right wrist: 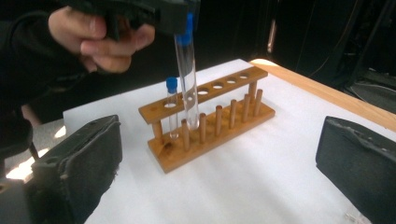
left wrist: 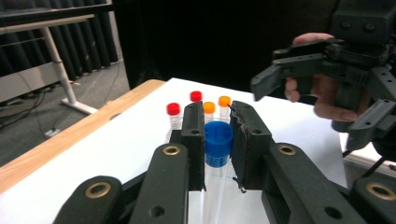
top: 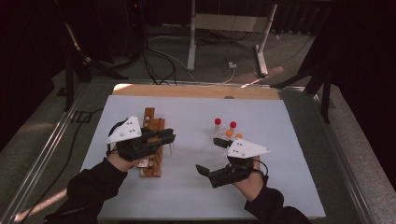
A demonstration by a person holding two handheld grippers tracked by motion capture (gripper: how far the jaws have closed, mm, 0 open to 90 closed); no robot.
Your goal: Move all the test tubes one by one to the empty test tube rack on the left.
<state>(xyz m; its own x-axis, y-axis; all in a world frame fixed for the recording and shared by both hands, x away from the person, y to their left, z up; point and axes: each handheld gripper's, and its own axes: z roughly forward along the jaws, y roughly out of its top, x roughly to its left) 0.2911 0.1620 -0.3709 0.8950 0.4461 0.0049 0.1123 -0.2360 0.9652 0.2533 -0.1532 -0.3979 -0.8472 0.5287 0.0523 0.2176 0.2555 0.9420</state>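
My left gripper (top: 169,138) (left wrist: 217,127) is shut on a clear tube with a blue cap (left wrist: 218,139) (right wrist: 187,70), holding it upright at the wooden rack (top: 153,148) (right wrist: 210,119). I cannot tell whether its lower end sits in a hole. A second blue-capped tube (right wrist: 172,106) stands in the rack's end hole. To the right, my right gripper (top: 211,157) (right wrist: 219,158) is open and holds nothing. It is low over the table and faces the rack. Behind it stand two red-capped tubes (top: 217,122) (left wrist: 173,109) and two orange-capped ones (top: 229,133) (left wrist: 224,101).
The white mat (top: 187,186) covers the table, with a bare wooden strip (top: 196,91) along its far edge. Beyond it lie floor cables (top: 159,65) and the legs of a desk (top: 191,42). Metal rails run along both sides of the table.
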